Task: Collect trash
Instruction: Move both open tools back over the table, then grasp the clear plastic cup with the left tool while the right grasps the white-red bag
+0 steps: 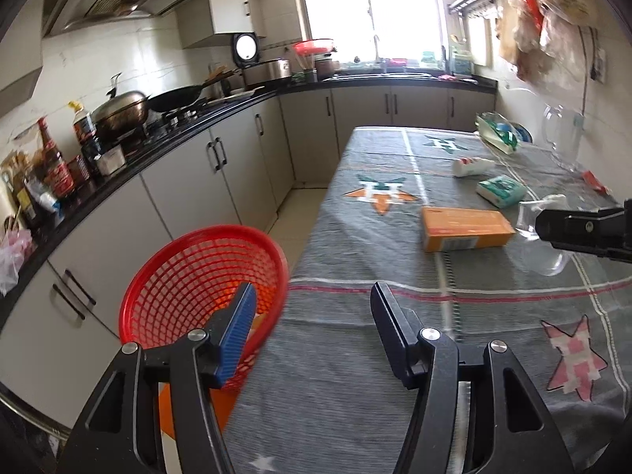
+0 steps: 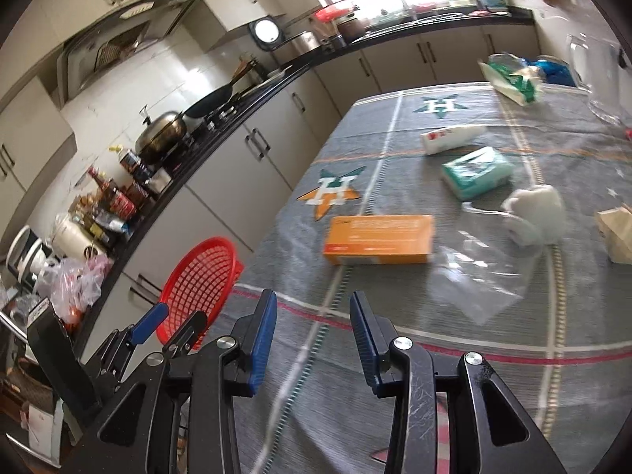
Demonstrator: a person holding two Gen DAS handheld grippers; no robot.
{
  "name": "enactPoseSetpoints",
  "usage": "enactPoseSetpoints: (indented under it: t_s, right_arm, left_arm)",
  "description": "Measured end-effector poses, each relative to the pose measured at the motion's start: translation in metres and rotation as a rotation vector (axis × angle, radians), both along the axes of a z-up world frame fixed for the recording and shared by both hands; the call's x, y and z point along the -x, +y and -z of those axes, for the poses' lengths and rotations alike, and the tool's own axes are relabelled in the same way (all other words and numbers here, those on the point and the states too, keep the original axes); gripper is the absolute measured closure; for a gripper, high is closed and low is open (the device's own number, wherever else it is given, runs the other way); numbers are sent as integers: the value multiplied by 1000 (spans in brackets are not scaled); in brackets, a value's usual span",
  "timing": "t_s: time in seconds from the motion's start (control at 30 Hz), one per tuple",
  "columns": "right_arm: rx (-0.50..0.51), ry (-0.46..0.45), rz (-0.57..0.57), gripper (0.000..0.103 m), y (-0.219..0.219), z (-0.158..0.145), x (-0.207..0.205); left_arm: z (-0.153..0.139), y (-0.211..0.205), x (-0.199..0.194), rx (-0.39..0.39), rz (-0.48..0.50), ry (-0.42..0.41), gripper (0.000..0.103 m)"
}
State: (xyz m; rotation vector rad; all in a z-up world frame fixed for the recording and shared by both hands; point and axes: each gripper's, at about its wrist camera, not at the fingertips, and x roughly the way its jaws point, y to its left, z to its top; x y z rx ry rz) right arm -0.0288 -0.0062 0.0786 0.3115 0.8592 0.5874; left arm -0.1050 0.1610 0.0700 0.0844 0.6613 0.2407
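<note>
Trash lies scattered on the surface (image 2: 316, 414): an orange carton (image 2: 378, 239), probably light and stiff, best pinched across its narrow sides. Left hand-held gripper (image 1: 312, 331) and right hand-held gripper (image 2: 313, 339) gape empty; red basket (image 1: 205, 276) waits alongside.

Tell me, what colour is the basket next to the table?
The basket is red, with an open mesh pattern. It shows best in the left wrist view.
</note>
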Motion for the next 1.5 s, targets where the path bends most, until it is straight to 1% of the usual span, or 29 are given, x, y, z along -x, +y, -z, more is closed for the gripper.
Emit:
enactPoseSetpoints:
  t_s: [0.2,0.3,0.43,0.57,0.7,0.73,0.8,0.87,0.9,0.93,0.97,1.0,1.03,1.17,1.27,1.33,1.4,1.47,1.5]
  right_arm:
    - [-40,9,65,60,-46,2,1]
    - [-57,7,96,60,-68,3,1]
    - [-87,13,159,59,-107,5,1]
    - [-116,30,239,59,-150,11,3]
    - [-144,50,309,58,-188,19,6]
    - [-156,56,327,58,-198,22,7]
    - [-173,63,350,58,-213,24,9]
    - [-181,66,372,56,-224,25,9]
    - [-185,69,383,55,-229,26,10]
    - [-190,72,392,54,-234,27,9]
    - [-193,74,397,54,-238,28,10]
    - [-198,79,404,54,-242,30,10]
    - [-203,81,409,54,-245,31,10]
    - [-214,89,418,54,-254,35,11]
    - [-214,89,430,54,-262,37,13]
    - [-213,92,436,54,-264,38,12]
    - [-212,96,444,54,-266,39,10]
    - [-214,100,452,54,-269,41,10]
    - [-214,102,457,54,-270,41,10]
  left_arm:
    - [-1,-39,-7,-41,64,19,42]
    - [1,-54,-13,-30,108,47,40]
    - [6,-73,-23,29,177,100,40]
    - [13,-95,-38,116,266,155,40]
    - [15,-121,-52,147,333,178,39]
    - [15,-126,-55,143,341,178,36]
    - [14,-142,-60,123,368,175,34]
    - [13,-157,-65,92,406,168,30]
    - [13,-167,-69,57,424,168,25]
    - [13,-176,-75,13,416,172,20]
    - [14,-178,-79,-6,411,178,19]
    - [17,-184,-87,-19,411,196,18]
    - [19,-185,-92,-16,413,205,18]
    - [36,-184,-122,44,395,287,18]
    - [43,-182,-135,71,364,305,18]
    - [45,-181,-143,105,365,309,18]
    - [48,-183,-150,119,359,308,18]
    - [49,-184,-153,136,358,300,20]
    - [50,-184,-153,147,359,296,33]
